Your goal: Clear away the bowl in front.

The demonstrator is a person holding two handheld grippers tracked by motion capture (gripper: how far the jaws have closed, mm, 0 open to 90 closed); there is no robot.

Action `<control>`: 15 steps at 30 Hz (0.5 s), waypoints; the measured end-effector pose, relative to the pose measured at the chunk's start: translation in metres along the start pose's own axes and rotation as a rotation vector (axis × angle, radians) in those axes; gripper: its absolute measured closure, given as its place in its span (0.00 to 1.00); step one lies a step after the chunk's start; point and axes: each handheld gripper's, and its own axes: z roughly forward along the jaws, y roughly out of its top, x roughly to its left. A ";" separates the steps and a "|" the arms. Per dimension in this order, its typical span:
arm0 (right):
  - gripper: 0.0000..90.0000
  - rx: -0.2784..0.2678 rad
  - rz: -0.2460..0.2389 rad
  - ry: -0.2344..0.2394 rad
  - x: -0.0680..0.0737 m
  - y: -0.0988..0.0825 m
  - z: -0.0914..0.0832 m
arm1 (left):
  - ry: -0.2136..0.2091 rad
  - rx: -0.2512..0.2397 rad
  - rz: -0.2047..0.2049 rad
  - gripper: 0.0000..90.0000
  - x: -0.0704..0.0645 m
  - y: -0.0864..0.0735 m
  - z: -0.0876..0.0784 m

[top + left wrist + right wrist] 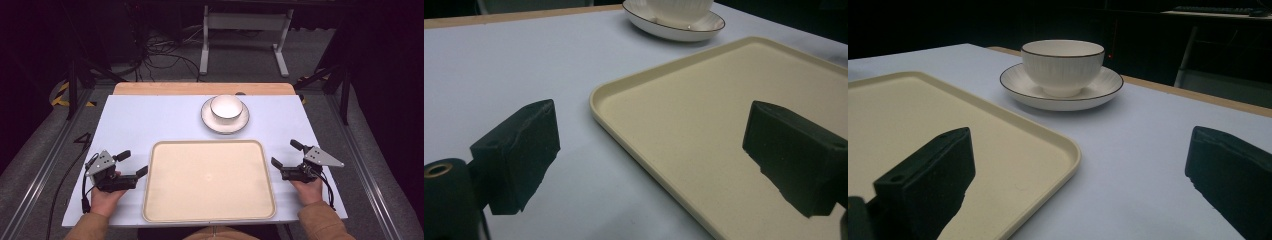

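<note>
A cream tray [165, 205] lies empty at the front middle of the white table. Behind it a white bowl [226, 106] sits on a white plate [209, 121] with a dark rim. My left gripper [132, 164] rests by the tray's left edge, held in a hand, jaws wide apart with nothing between them. In the left gripper view the tray's corner [599, 97] lies between the jaws, below them. My right gripper [286, 154] sits at the tray's right edge, open and empty. Its view looks past the tray [1058, 145] to the bowl [1063, 64] on the plate [1018, 85].
A wooden strip [200, 88] runs along the table's far edge. Beyond it are a white frame stand [245, 30] and cables on the floor [160, 50]. Bare white tabletop [150, 120] spreads to the left and right of the plate.
</note>
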 end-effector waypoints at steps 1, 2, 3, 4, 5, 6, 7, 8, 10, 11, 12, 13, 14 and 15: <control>0.00 -0.002 0.007 0.001 0.000 0.000 0.000 | 0.003 0.002 -0.009 0.10 -0.001 0.001 0.000; 0.00 -0.002 0.008 0.001 -0.001 0.000 0.000 | 0.014 0.011 -0.014 0.10 -0.001 0.003 0.000; 0.00 -0.001 0.010 0.002 -0.001 0.000 0.000 | 0.019 0.020 -0.011 0.10 -0.003 0.004 0.000; 0.00 0.000 0.009 0.002 -0.001 0.000 0.000 | 0.016 0.022 -0.005 0.10 -0.004 0.006 0.001; 0.00 0.001 0.008 0.003 -0.001 0.000 0.000 | 0.013 0.023 -0.002 0.10 -0.006 0.008 0.001; 0.00 0.003 0.006 0.002 -0.001 0.000 0.000 | 0.011 0.025 0.008 0.10 -0.008 0.011 0.001; 0.00 0.001 0.005 0.003 -0.001 0.000 0.001 | 0.006 0.023 0.014 0.10 -0.010 0.013 0.000; 0.00 0.003 0.006 0.003 -0.001 0.000 0.001 | 0.003 0.016 0.017 0.10 -0.011 0.015 -0.001; 0.00 0.003 0.010 0.003 -0.001 0.000 0.001 | -0.006 0.008 0.022 0.10 -0.013 0.020 -0.002; 0.00 0.004 0.012 0.001 -0.001 0.000 0.001 | -0.017 0.007 0.022 0.10 -0.014 0.023 -0.002; 0.00 0.004 0.013 -0.002 -0.001 -0.001 0.001 | -0.019 0.007 0.019 0.10 -0.015 0.025 -0.002; 0.00 0.004 0.015 -0.002 -0.001 -0.001 0.001 | -0.022 0.009 0.020 0.09 -0.015 0.027 -0.002; 0.00 0.003 0.019 0.000 -0.002 -0.001 0.001 | -0.027 0.010 0.020 0.09 -0.016 0.030 -0.001; 0.00 0.001 0.025 0.002 -0.002 -0.001 0.001 | -0.029 0.010 0.019 0.09 -0.017 0.033 -0.002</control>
